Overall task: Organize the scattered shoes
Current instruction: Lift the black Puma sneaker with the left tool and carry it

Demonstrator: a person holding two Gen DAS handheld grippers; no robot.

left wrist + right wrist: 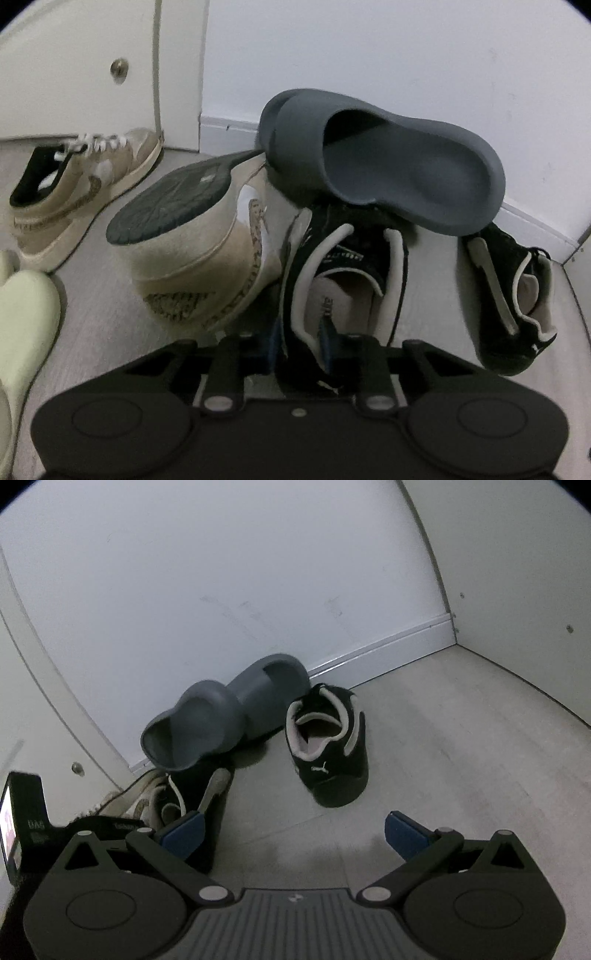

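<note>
A: Right, where do things stand?

B: Shoes lie jumbled on the floor (461,738) by the wall. The grey slide (388,162) rests atop a tan high-top (192,258) and a black sneaker (343,273).

A: And the grippers?

B: The left gripper (301,332) is clamped on that sneaker's heel collar; the right gripper (291,834) hovers spread, holding nothing, near the other black sneaker (328,746).

A: Next?

B: Probably pulling the held sneaker free and setting it beside its mate; the slide may tumble.

Both grippers, left (301,341) and right (295,832), are matte black with round housings, silver pivot screws and blue finger pads (404,834).
</note>
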